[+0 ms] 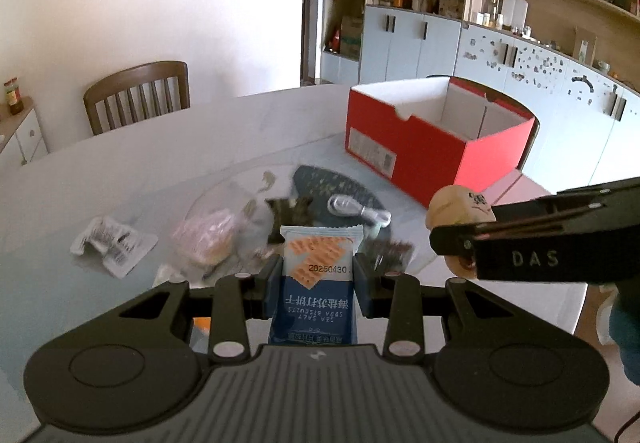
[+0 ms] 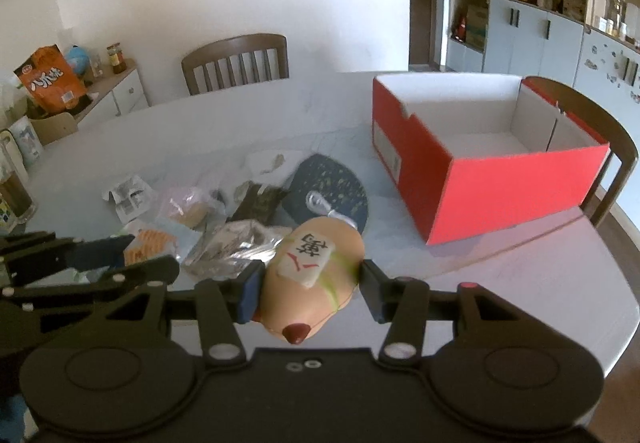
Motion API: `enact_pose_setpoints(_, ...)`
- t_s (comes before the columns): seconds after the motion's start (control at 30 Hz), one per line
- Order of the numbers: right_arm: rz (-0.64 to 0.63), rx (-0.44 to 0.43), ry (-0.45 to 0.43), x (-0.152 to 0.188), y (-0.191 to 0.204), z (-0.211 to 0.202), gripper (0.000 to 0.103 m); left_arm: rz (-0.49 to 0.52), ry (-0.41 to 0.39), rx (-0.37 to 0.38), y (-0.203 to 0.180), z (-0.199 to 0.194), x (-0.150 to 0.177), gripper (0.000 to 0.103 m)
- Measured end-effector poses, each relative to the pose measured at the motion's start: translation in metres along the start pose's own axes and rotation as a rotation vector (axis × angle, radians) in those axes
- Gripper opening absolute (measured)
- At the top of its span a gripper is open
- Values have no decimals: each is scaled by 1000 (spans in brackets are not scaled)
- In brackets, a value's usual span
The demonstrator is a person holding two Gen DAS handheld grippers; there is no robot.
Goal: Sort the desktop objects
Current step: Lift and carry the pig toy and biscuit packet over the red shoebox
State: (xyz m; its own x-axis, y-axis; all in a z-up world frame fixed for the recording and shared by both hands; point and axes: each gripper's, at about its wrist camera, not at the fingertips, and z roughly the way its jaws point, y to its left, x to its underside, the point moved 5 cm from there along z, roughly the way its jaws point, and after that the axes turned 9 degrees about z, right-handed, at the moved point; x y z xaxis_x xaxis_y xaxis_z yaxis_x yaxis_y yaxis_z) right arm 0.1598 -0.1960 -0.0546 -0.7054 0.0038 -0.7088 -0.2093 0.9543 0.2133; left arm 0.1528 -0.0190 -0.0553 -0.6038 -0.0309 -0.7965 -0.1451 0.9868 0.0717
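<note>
White marble tabletop [image 2: 224, 123] carries an open red cardboard box [image 2: 492, 187] and scattered wrappers. Left gripper [image 1: 318, 283] clamps a blue soda-biscuit packet [image 1: 316, 283] above the clutter; right gripper [image 2: 312, 289] pinches a beige squishy toy [image 2: 316, 275], possibly bun-shaped, near the box.

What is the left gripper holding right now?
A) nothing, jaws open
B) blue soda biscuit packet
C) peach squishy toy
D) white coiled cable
B: in the left wrist view the left gripper has its jaws closed on the blue soda biscuit packet, while the peach squishy toy sits in the right gripper.
</note>
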Motion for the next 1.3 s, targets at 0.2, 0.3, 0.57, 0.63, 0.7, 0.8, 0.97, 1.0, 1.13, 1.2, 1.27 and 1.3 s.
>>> enact_pose_setpoints(0.2,-21,-32,-10,-28,-25,-10,51,-32,8,-3,-15,10,-41,36)
enact_pose_setpoints(0.3,-34,-49,-14,-45,-38,-14,51,-42,13,-7,-23,15,-60,36)
enact_pose_setpoints(0.57,-57,-80,-27,-87,-79,-16,51,-30,13,-15,-52,37,-107,36)
enact_pose_setpoints(0.63,-61,-85,-28,-95,-89,-14,51,-30,11,-18,-59,43,-118,36)
enact_pose_setpoints(0.7,-69,-90,-25,-103,-98,-12,51,-33,12,-22,-65,49,-129,36)
enact_pose_setpoints(0.8,-76,-102,-14,-112,-113,-7,51,-38,15,-23,-76,60,-143,36)
enact_pose_setpoints(0.97,-90,-113,7,-125,-138,0,51,-37,19,-34,-96,80,-165,36)
enact_pose_setpoints(1.0,-88,-116,15,-128,-144,2,51,-39,19,-37,-100,84,-168,36)
enact_pose_setpoints(1.13,-83,-126,36,-137,-165,11,51,-41,36,-50,-112,105,-178,36)
enact_pose_setpoints(1.2,-95,-122,37,-140,-173,16,51,-39,43,-56,-117,114,-183,36)
enact_pose_setpoints(1.27,-104,-123,44,-144,-182,21,51,-36,49,-57,-122,125,-188,36)
enact_pose_setpoints(1.3,-108,-121,48,-145,-186,24,51,-35,53,-61,-123,129,-190,36)
